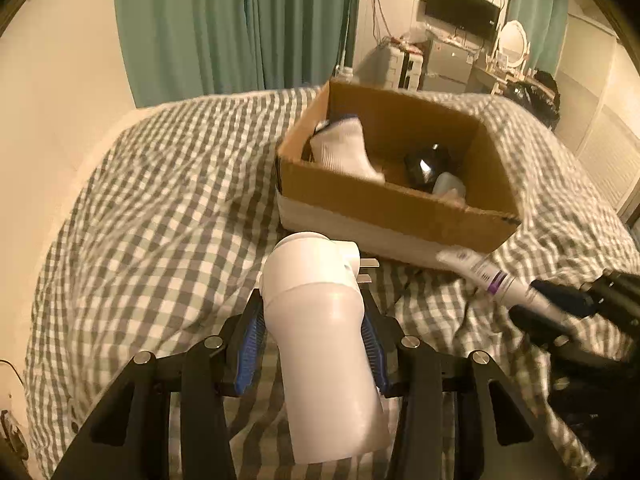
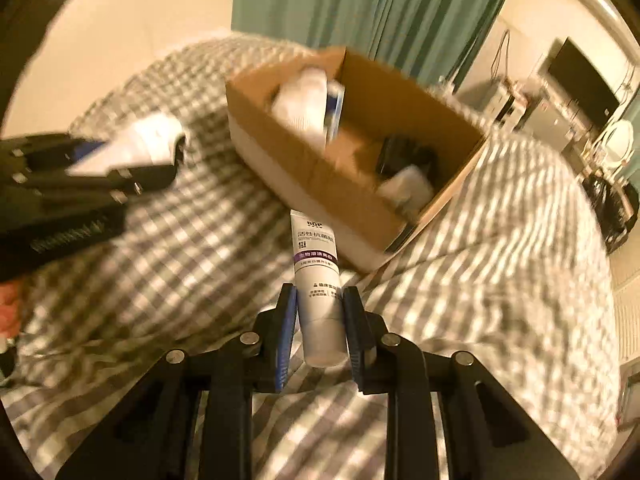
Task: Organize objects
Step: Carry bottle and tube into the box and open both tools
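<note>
My left gripper (image 1: 312, 316) is shut on a white hair-dryer-like appliance (image 1: 320, 320) with a white plug beside it, held above the checked bedspread just short of the cardboard box (image 1: 384, 200). My right gripper (image 2: 320, 304) is shut on a white toothpaste tube (image 2: 318, 276) with a purple band, pointing at the box (image 2: 304, 176). The box holds a white sock (image 1: 344, 148), a black object (image 1: 428, 164) and a small white bottle (image 1: 448, 186). The tube (image 1: 492, 280) and right gripper (image 1: 560, 308) show at the right of the left wrist view; the left gripper (image 2: 80, 176) shows blurred at the left of the right wrist view.
The box sits on a bed with a grey-white checked cover (image 1: 160, 200). Green curtains (image 1: 224, 24) hang behind. A wall TV (image 1: 460, 8), a small fridge (image 1: 448, 64) and a dressing table with round mirror (image 1: 512, 40) stand far right.
</note>
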Demonstrator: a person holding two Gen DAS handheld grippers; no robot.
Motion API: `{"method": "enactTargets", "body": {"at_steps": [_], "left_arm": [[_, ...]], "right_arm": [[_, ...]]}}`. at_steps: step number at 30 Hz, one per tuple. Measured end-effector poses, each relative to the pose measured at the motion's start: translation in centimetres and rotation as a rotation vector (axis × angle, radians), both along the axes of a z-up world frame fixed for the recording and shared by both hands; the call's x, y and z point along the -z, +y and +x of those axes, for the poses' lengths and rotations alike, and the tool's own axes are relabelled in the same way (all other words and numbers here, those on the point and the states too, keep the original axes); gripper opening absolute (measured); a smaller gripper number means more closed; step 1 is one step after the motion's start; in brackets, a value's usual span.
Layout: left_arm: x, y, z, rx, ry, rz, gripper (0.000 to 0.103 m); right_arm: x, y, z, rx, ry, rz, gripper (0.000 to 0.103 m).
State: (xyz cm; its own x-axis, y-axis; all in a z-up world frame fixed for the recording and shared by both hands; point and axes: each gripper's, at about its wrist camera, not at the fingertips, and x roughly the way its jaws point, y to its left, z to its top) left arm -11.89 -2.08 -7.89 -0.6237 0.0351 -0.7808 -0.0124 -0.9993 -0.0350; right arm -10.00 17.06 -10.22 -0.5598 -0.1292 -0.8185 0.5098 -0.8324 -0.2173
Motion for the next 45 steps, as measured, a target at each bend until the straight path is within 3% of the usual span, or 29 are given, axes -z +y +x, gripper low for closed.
{"method": "enactTargets", "body": {"at_steps": [9,15,19,25,29,32,35,37,45], "left_arm": [[-7.5,1.3,-2.0,0.058,0.134,0.014,0.046],[-9.8,2.5,-6.6,0.09,0.194,-0.026,0.046],[-8.4,2.9,-11.0,0.117,0.176,-0.033,0.046],[-2.8,3.6,-16.7,0.172,0.092,-0.049,0.046],[0.1,3.8,-18.3,0.206,0.067,-0.038,0.046],[0.7,4.3,-18.8,0.232,0.07,-0.014,0.046],[0.9,4.4,-18.9,0.234,0.078,-0.012,0.048],[0.6,4.5,-18.6,0.233,0.083,-0.012,0.054],[-4.2,3.8,-15.3,0.222,0.154,-0.007,0.078]], "right_arm": [[-9.8,0.1,-0.7,0.019,0.205,-0.082,0.023],[-12.3,-0.2,-5.6,0.051,0.244,-0.153,0.023],[-11.3,-0.6,-10.2,0.074,0.213,-0.205,0.023],[-5.6,-1.0,-16.5,0.113,0.088,-0.228,0.023],[-1.7,-0.7,-18.7,0.123,0.011,-0.228,0.023],[-0.2,0.0,-19.1,0.127,-0.021,-0.235,0.023],[-0.1,0.4,-19.0,0.134,-0.017,-0.24,0.023],[-0.4,0.7,-18.5,0.135,-0.004,-0.237,0.024],[-4.9,2.1,-14.9,0.181,0.098,-0.228,0.053]]}}
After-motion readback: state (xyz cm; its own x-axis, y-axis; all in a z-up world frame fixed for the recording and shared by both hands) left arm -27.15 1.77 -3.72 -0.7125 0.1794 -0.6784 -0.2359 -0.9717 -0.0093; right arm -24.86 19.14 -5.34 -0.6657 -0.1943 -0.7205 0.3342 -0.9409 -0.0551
